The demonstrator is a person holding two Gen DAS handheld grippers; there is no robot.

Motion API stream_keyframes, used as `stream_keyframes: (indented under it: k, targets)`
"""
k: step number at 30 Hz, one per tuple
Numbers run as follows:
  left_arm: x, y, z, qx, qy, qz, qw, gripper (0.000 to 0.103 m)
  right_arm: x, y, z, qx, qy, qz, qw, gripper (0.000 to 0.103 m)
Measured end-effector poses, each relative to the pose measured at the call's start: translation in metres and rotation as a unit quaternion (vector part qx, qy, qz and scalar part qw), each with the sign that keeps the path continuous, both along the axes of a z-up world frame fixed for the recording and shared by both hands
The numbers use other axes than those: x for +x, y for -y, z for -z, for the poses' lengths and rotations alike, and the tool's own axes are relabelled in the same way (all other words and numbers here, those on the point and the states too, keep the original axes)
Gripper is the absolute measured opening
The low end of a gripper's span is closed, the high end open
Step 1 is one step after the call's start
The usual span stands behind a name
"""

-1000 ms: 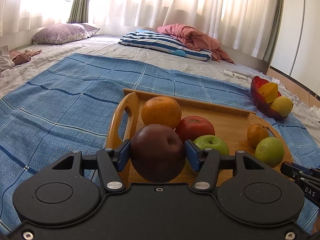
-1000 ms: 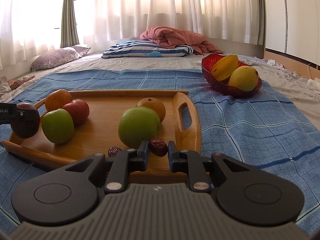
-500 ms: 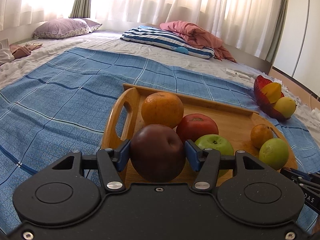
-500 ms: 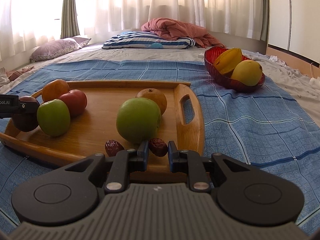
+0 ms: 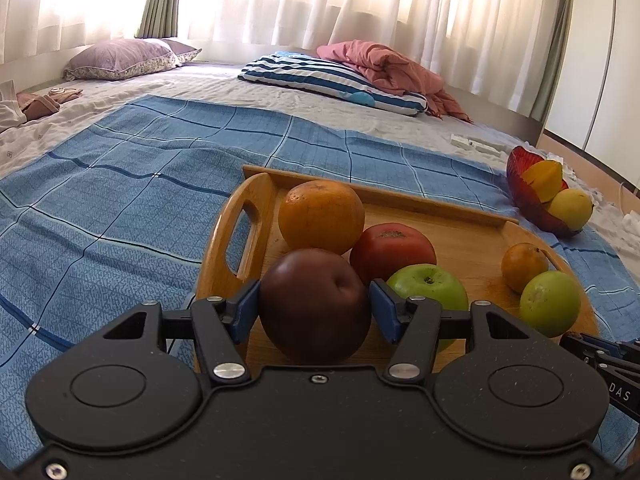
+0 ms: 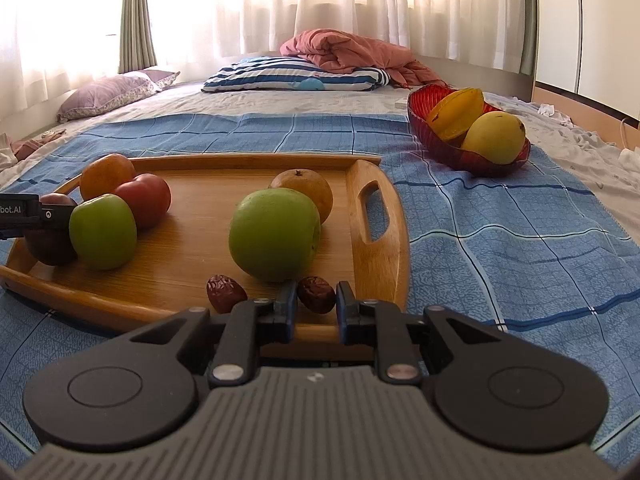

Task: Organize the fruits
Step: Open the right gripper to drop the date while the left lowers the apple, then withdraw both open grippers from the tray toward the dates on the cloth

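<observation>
My left gripper is shut on a dark red apple over the near left corner of the wooden tray. Behind the apple lie an orange, a red tomato-like fruit and a green apple. My right gripper is shut on a wrinkled brown date at the tray's near edge. A second date lies loose beside it. Just behind stand a large green fruit and a small orange. I cannot tell whether either held fruit touches the tray floor.
A red bowl with a starfruit and a yellow mango sits on the blue checked cloth, right of the tray. Pillows and a pink blanket lie at the far end of the bed, in front of curtains.
Both grips stay as they were. The right wrist view has shifted slightly, so the loose date shows more fully beside the left finger.
</observation>
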State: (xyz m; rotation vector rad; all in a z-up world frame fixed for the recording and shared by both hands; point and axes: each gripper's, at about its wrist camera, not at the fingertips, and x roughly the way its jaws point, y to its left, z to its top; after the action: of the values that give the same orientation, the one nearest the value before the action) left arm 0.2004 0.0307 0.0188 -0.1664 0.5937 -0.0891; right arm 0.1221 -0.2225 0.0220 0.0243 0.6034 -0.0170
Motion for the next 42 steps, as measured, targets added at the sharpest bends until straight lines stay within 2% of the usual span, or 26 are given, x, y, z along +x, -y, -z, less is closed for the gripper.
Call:
stream_keyframes:
  k: [8,11,12,14,15,17,22,28,42]
  targets:
    - [-0.003,-0.003,0.005,0.007,-0.012,-0.001,0.9999,0.068,0.001,-0.001,0.001,0.0,-0.001,0.002,1.0,0.025]
    - [-0.006,-0.004,0.005,0.008,-0.01,0.004,0.9999,0.073,0.0,-0.001,0.001,0.002,-0.001,0.002,1.0,0.028]
    - [-0.007,-0.004,0.004,0.006,-0.009,0.006,0.9999,0.075,0.0,-0.001,0.0,0.003,-0.001,0.002,1.0,0.029]
    - [-0.009,-0.005,0.003,-0.003,-0.008,0.011,0.9999,0.087,-0.001,0.0,0.0,0.005,0.0,0.001,1.0,0.032]
    - [-0.011,-0.006,0.001,-0.009,-0.006,0.013,0.9999,0.089,-0.002,0.0,0.0,0.007,0.0,0.001,1.0,0.045]
    - [-0.014,-0.006,-0.001,-0.012,-0.004,0.01,0.9999,0.095,-0.003,0.001,-0.001,0.01,0.002,0.002,1.0,0.049]
    - [-0.025,-0.002,-0.005,0.017,0.01,0.006,0.9998,0.098,-0.01,0.002,-0.004,0.015,0.007,0.002,1.0,0.06]
    - [-0.044,0.003,-0.009,0.026,0.02,0.021,0.9992,0.1,-0.023,0.005,-0.007,0.022,0.022,0.006,1.0,0.075]
    - [-0.1,0.04,-0.007,0.052,0.035,0.098,0.9932,0.103,-0.068,0.002,-0.01,0.026,0.042,-0.012,0.999,0.086]
